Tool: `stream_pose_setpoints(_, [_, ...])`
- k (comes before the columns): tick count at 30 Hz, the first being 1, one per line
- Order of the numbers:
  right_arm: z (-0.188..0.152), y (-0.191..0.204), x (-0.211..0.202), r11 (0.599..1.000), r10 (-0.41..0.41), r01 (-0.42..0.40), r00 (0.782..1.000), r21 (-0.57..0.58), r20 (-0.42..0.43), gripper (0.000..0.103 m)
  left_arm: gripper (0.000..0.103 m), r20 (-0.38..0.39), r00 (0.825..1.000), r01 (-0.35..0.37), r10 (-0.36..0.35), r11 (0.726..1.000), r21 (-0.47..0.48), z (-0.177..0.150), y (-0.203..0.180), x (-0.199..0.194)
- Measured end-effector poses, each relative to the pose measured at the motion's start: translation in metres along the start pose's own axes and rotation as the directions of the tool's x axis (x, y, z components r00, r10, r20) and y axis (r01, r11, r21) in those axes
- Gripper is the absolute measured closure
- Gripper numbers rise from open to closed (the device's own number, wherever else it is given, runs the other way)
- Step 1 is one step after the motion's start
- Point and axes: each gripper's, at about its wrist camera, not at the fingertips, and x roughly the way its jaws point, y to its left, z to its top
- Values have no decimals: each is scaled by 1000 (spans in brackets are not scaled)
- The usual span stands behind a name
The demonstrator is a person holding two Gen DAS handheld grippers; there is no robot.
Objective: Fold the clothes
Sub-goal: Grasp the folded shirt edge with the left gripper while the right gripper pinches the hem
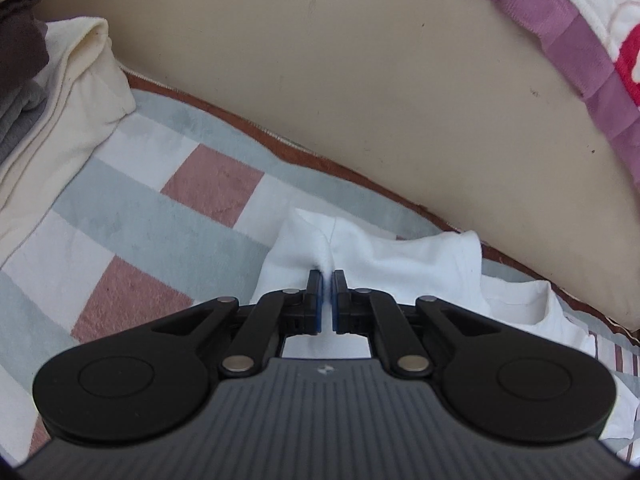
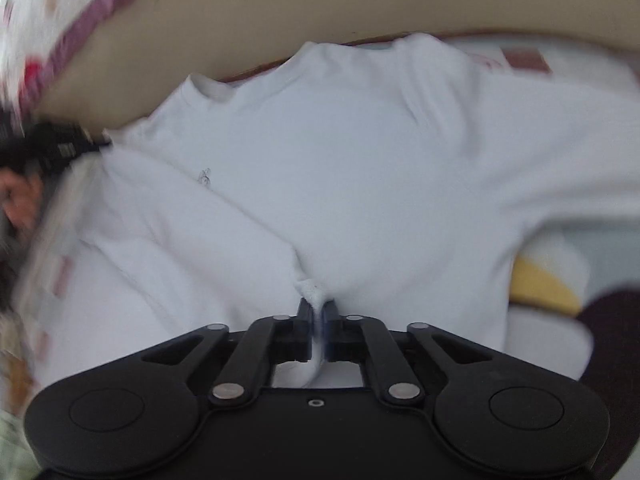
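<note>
White shirt (image 2: 340,168), both grippers (image 1: 328,276) pinching

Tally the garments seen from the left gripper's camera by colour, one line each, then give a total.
White: 1, the white shirt pinched by the left gripper
Cream: 1, the cream garment folded at the left
Grey: 1, the grey garment in the pile
Dark brown: 1, the dark brown garment on top
Total: 4

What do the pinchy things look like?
Each hand-held gripper is black plastic: two round discs, jointed link bars with silver pins, and a ribbed body. The fingers have blue pads. The left body bears a tiny white logo. No cables or sleeves show.
</note>
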Motion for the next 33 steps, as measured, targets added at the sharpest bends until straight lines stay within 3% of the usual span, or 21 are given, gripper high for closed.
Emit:
stream_pose_setpoints(3, [36,8,-30,989,-4,26,989,-146,149,97,99,83,997,5,-12,996,85,2,-10,-14])
stream_pose_setpoints(7, [90,-8,-50,982,-12,52,977,-183,214,97,95,123,992,-67,43,978,199,-5,-27,-16])
stream_pose_setpoints(8, [101,-11,-44,977,-5,47,980,-207,199,97,92,113,991,-89,68,978,191,-8,-28,-12])
stream_pose_setpoints(9, [108,-16,-35,973,4,40,982,-227,187,95,76,103,990,-109,91,977,184,-12,-29,-8])
stream_pose_setpoints(10, [113,-22,-24,970,2,44,982,-240,188,94,67,95,989,-126,110,975,180,-16,-30,-5])
stream_pose_setpoints(11, [113,-29,-12,968,-19,71,977,-240,210,91,57,92,988,-140,125,975,175,-21,-29,-3])
stream_pose_setpoints(12, [111,-36,0,968,-59,112,972,-225,227,86,57,96,987,-143,128,974,174,-26,-26,-4])
stream_pose_setpoints(16, [99,-52,26,949,-269,294,943,-111,194,85,57,61,992,-124,111,955,271,-50,-17,-11])
stream_pose_setpoints(18, [81,-55,13,966,-233,251,945,-54,228,85,57,29,994,-111,108,928,355,-66,-16,-16])
stream_pose_setpoints(20, [64,-60,0,988,-150,155,956,3,251,79,56,5,991,-121,132,892,435,-85,-16,-18])
stream_pose_setpoints(24, [55,-59,3,1000,23,-26,977,12,214,77,50,28,981,-180,193,837,517,-104,-19,-16])
stream_pose_setpoints(27, [55,-56,23,993,35,-52,987,105,159,56,42,54,971,-223,234,799,559,-114,-21,-16])
stream_pose_setpoints(29, [50,-60,36,973,71,-100,987,208,141,53,40,54,969,-227,239,795,563,-115,-21,-17])
stream_pose_setpoints(31, [44,-65,41,945,102,-155,976,288,193,46,39,54,969,-227,240,789,571,-115,-21,-17])
stream_pose_setpoints(33, [45,-67,46,930,108,-180,968,320,228,46,41,57,971,-220,230,783,581,-116,-19,-18])
